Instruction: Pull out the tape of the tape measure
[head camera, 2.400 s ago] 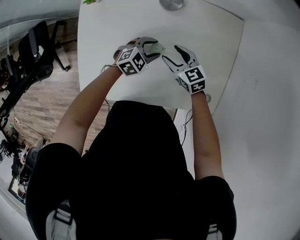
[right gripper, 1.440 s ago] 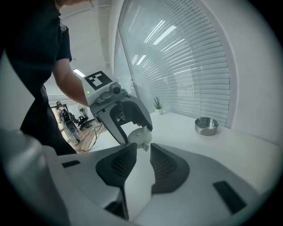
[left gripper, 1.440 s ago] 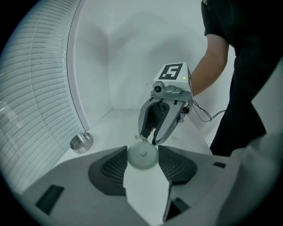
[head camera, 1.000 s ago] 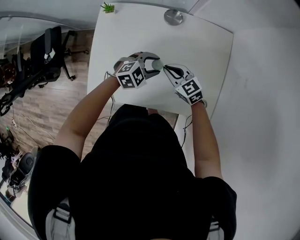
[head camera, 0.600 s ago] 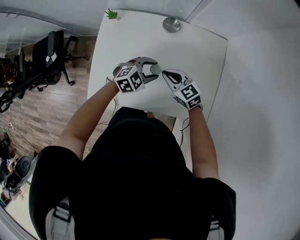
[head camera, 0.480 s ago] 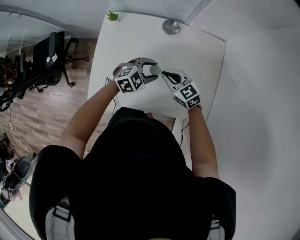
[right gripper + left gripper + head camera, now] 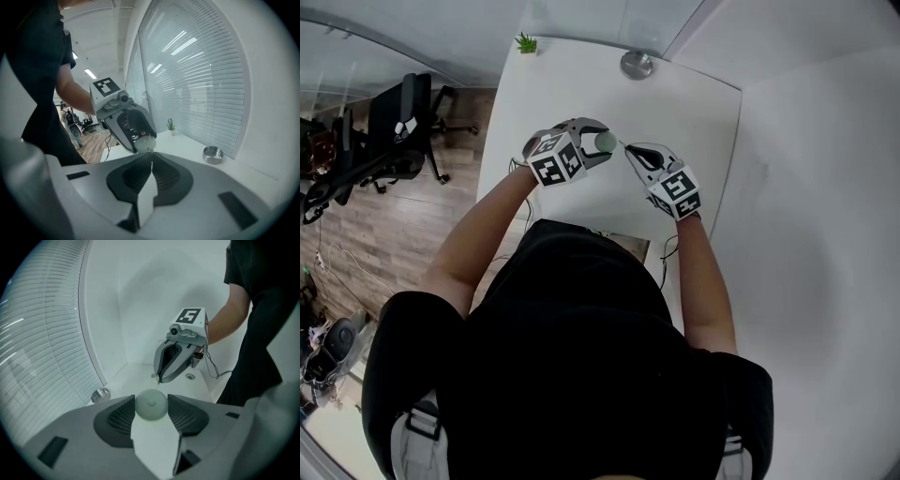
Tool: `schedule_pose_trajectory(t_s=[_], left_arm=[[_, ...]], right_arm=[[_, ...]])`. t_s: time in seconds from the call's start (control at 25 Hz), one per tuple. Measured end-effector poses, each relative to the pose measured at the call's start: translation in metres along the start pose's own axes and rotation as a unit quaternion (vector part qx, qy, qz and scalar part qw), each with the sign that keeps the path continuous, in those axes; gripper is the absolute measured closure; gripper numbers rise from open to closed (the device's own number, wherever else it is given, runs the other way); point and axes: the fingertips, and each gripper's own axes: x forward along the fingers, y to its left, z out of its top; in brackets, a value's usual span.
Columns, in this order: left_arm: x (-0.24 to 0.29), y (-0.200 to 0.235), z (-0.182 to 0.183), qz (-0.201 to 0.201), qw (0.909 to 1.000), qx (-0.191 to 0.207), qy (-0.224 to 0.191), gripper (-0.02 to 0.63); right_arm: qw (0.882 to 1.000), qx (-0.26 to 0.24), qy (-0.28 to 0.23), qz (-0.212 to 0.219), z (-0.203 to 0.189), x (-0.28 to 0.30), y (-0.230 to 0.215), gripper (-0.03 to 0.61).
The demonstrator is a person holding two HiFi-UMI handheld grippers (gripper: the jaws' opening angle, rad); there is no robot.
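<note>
Two hand-held grippers meet above the white bench [image 7: 694, 122], both held up in the air by the person; the left hand-held gripper [image 7: 602, 142] has its jaws partly apart and pressed on a small round pale-green tape measure [image 7: 151, 404], one pad at each side of it; the right hand-held gripper [image 7: 630, 152] has its jaws pressed together, pinching the end of the thin tape [image 7: 622, 145]; only a short piece of tape shows between the case and the right tips; farther back on the bench stand a metal bowl [image 7: 636, 64] and, at the corner, a little green plant [image 7: 526, 42].
</note>
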Motion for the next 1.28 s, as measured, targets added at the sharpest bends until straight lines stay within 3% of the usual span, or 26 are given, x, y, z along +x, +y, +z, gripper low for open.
schedule_pose_trajectory(t_s=[0.8,1.28], left_arm=[[-0.014,0.020,0.008,0.015,0.9999,-0.001,-0.002,0.385],[-0.025,0.030,-0.010,0.030,0.9995,-0.004,0.011,0.385]], right_arm=[[0.998,0.029,-0.030,-0.044,0.012,-0.043,-0.031,0.569],[0.996,0.039,-0.034,-0.070,0.005,-0.065,-0.047,0.569]])
